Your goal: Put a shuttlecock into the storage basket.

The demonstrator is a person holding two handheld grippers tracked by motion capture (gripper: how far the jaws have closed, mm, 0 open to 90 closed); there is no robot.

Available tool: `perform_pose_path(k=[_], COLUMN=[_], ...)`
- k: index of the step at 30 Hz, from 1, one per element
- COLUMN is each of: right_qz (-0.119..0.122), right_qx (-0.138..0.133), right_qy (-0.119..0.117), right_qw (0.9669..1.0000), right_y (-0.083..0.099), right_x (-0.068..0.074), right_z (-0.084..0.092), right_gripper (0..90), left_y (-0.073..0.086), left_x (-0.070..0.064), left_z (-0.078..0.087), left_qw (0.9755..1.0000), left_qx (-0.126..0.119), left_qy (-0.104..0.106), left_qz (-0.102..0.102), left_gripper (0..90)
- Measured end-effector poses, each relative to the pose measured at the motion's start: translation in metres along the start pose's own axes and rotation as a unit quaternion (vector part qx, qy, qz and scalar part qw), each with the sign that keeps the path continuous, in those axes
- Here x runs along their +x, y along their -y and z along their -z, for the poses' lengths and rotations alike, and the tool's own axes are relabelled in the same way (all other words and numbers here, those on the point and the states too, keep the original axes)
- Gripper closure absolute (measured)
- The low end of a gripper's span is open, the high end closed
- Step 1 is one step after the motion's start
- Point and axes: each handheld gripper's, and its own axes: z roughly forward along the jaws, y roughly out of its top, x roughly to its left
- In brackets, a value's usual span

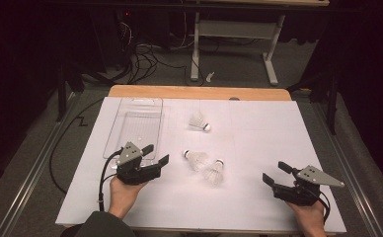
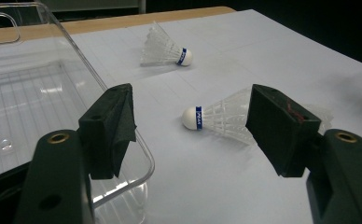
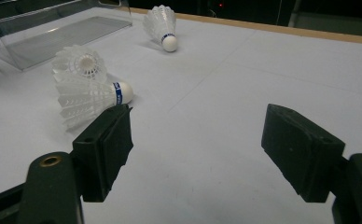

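Three white shuttlecocks with blue-banded corks lie on the white table sheet (image 1: 258, 143). One shuttlecock (image 1: 198, 122) rests toward the back, and two others (image 1: 196, 159) (image 1: 214, 172) lie close together mid-table. My left gripper (image 1: 157, 153) is open at the near corner of a clear plastic tray (image 1: 139, 123), left of the pair. In the left gripper view the open jaws (image 2: 191, 126) frame the nearer shuttlecock (image 2: 219, 119), with the far one (image 2: 165, 49) beyond. My right gripper (image 1: 274, 172) is open at the front right, empty; its view (image 3: 198, 140) shows the pair (image 3: 88, 100) (image 3: 83, 63) at left.
The tray (image 2: 39, 88) is empty and stands at the back left of the sheet. A wooden table edge (image 1: 199, 92) runs along the back. Beyond it are a table frame (image 1: 234, 44) and cables on the floor (image 1: 145, 61).
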Motion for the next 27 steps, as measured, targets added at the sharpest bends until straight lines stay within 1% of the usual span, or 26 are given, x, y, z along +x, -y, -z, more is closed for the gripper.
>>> perform_pose_path(k=[5, 10, 13, 14, 17, 27], right_qz=[0.0, 0.001, 0.0, 0.0, -0.001, -0.001], right_qx=[0.0, 0.0, 0.0, 0.0, 0.0, 0.0], right_qy=[0.0, -0.001, -0.001, -0.001, -0.001, -0.002], right_qw=[1.0, 1.0, 1.0, 1.0, 1.0, 1.0], right_y=[0.0, 0.0, 0.0, 0.0, 0.0, 0.0], right_x=[0.0, 0.0, 0.0, 0.0, 0.0, 0.0], right_z=[0.0, 0.0, 0.0, 0.0, 0.0, 0.0], right_gripper=[24.6, 24.5, 24.5, 24.5, 24.5, 24.5], left_y=[0.0, -0.001, -0.002, -0.002, -0.003, -0.007], left_x=[-0.002, -0.003, -0.003, -0.003, -0.003, -0.007], left_z=[-0.005, -0.009, -0.01, -0.011, -0.013, -0.02], left_qw=[1.0, 0.9999, 0.9999, 0.9999, 0.9999, 0.9998], left_qx=[0.007, 0.009, 0.009, 0.009, 0.008, 0.01], left_qy=[0.003, 0.007, 0.005, 0.008, 0.009, 0.013], left_qz=[-0.006, -0.007, -0.007, -0.005, -0.003, -0.007], left_gripper=[33.1, 33.1, 33.1, 33.1, 33.1, 33.2])
